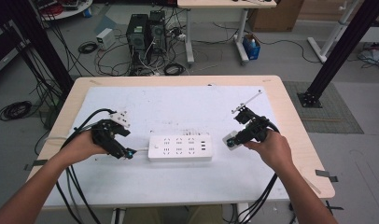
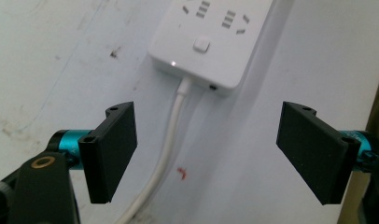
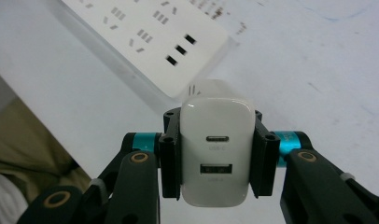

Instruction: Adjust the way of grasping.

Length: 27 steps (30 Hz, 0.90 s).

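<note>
At the table's left, the left gripper (image 1: 128, 153) hovers with jaws wide apart and empty, straddling the white cord (image 2: 171, 126) that enters the power strip (image 1: 180, 148). The strip lies flat mid-table on the white mat (image 1: 178, 186). At the right, the right gripper (image 1: 234, 139) clamps a white USB charger (image 3: 216, 156) by its sides, just beside the strip's right end, seemingly lifted off the mat.

Bright, even overhead light throughout. Soft shadows only, beside the power strip (image 1: 180, 148) and under the charger (image 3: 217, 151). Mild glare on that charger's glossy top. Slightly soft focus in the high view; dim corners there.
</note>
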### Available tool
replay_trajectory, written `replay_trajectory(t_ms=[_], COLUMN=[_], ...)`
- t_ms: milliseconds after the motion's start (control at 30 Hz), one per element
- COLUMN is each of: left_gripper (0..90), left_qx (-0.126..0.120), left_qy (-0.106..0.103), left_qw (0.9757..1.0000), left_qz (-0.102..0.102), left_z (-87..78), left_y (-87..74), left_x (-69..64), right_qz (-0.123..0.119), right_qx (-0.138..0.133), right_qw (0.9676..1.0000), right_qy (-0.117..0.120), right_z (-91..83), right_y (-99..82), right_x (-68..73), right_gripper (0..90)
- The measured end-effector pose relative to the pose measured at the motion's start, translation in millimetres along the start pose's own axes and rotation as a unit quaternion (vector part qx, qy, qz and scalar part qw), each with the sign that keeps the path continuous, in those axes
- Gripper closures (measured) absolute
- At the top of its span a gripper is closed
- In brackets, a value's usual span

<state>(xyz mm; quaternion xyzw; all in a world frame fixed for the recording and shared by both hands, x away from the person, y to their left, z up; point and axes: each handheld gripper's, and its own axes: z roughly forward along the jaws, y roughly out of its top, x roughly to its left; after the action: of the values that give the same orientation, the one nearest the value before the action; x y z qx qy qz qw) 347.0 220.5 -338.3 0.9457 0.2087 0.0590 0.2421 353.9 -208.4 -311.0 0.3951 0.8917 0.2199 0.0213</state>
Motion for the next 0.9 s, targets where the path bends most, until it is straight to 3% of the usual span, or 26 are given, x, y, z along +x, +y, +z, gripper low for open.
replay_trajectory(t_ms=[33,100,233,333,400,433,500,667,767,900], left_gripper=[20.5,20.5,20.5,20.4,20.4,20.4,20.4,20.4,20.4,20.4], left_qx=[0.003,0.013,0.034,0.052,0.057,0.056,0.057,0.062,0.065,0.068], left_qy=[0.003,0.012,0.012,0.010,0.013,0.016,0.025,0.036,0.046,0.055], left_qw=[1.0000,0.9998,0.9992,0.9985,0.9982,0.9983,0.9981,0.9974,0.9968,0.9961], left_qz=[-0.003,0.011,0.020,0.017,0.011,0.007,0.003,-0.005,-0.008,-0.001], left_z=[-0.2,-1.2,-1.8,-2.1,-4.1,-5.2,-6.9,-9.3,-9.9,-9.7], left_y=[-3.3,-8.6,-14.3,-15.0,-15.8,-16.4,-18.4,-24.4,-26.6,-26.3], left_x=[0.5,1.2,-0.7,-1.0,0.1,0.7,1.9,7.1,9.1,7.3], right_qz=[-0.007,-0.012,-0.037,-0.040,-0.056,-0.070,-0.072,-0.069,-0.087,-0.097], right_qx=[0.007,0.012,0.045,0.051,0.079,0.099,0.108,0.110,0.121,0.117], right_qw=[0.9999,0.9997,0.9969,0.9963,0.9928,0.9890,0.9873,0.9862,0.9814,0.9810], right_qy=[-0.011,-0.020,-0.052,-0.055,-0.071,-0.085,-0.092,-0.102,-0.121,-0.120], right_z=[-2.2,-3.0,-4.2,-5.0,-6.3,-5.4,-5.5,-9.7,-7.7,-7.7], right_y=[-2.1,-3.3,-7.6,-8.6,-12.9,-15.6,-17.0,-22.7,-24.6,-28.1], right_x=[-1.9,-2.8,-3.3,-3.1,-3.1,-4.8,-5.9,-12.2,-11.7,-10.6], right_gripper=[62.4,62.4,62.4,62.4,62.4,62.4,62.4,62.4,62.3,62.3])
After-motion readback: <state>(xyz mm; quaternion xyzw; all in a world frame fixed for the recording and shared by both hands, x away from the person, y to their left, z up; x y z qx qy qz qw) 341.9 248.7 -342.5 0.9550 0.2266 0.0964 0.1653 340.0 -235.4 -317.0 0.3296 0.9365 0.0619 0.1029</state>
